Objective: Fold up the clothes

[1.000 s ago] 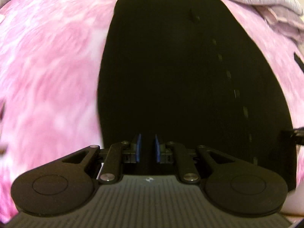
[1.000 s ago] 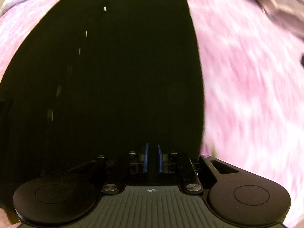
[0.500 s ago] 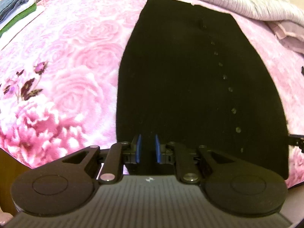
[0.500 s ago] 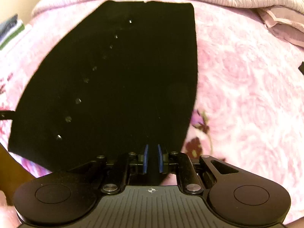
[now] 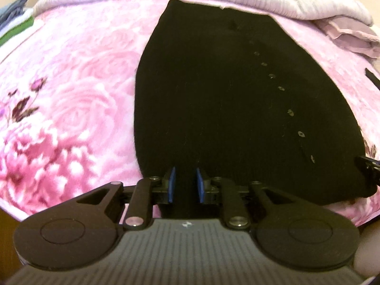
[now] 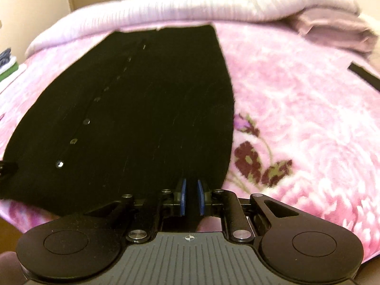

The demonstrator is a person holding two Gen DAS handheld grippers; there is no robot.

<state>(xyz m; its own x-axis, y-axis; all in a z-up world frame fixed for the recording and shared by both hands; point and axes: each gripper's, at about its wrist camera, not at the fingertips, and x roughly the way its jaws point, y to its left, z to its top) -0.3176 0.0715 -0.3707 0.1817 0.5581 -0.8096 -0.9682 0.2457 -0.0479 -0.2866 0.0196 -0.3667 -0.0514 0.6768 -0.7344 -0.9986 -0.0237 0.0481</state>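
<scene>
Between the blue-padded jaws of both grippers lies the near hem of a black ribbed knit garment (image 5: 232, 109), spread flat ahead on a pink rose-patterned blanket (image 5: 71, 90). Left gripper (image 5: 184, 185) has just been opening, releasing it; right gripper (image 6: 190, 197) grasps cloth.

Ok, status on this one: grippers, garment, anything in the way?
Left gripper jaws just opening, black garment edge between them. Right gripper shut on near edge. Garment flat on pink blanket, buttons up. Nothing on it.
</scene>
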